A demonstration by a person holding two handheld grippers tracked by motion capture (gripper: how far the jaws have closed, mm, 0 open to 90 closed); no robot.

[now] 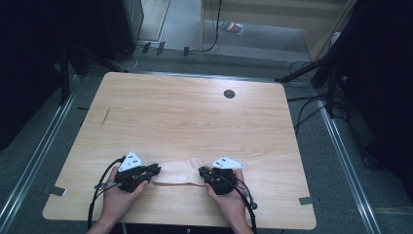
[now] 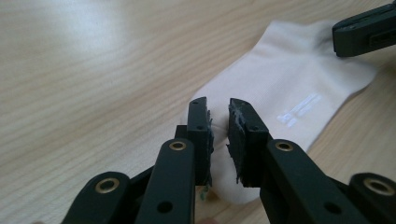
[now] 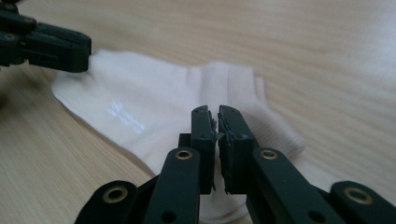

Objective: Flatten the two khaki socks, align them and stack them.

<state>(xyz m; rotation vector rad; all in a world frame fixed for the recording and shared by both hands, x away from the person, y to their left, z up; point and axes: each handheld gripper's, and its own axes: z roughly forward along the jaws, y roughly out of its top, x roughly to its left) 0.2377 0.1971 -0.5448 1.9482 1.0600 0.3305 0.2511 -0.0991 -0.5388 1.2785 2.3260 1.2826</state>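
high view: both grippers' fingers pinch opposite ends of a soft, flat cream sock (image 1: 178, 174) on pale woodgrain table (image 1: 195, 112).

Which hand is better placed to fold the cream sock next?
Left, probably. Left tongs pinch the cream fabric sock at its narrow end, free to swing over; right tongs hold the wider end as anchor.

surface: wooden table (image 1: 195, 107), light grain, rounded corners | on it: one cream sock (image 1: 179, 173) lying flat near the front edge (faint white print on it) | also: dark round hole (image 1: 229, 93) near the far edge
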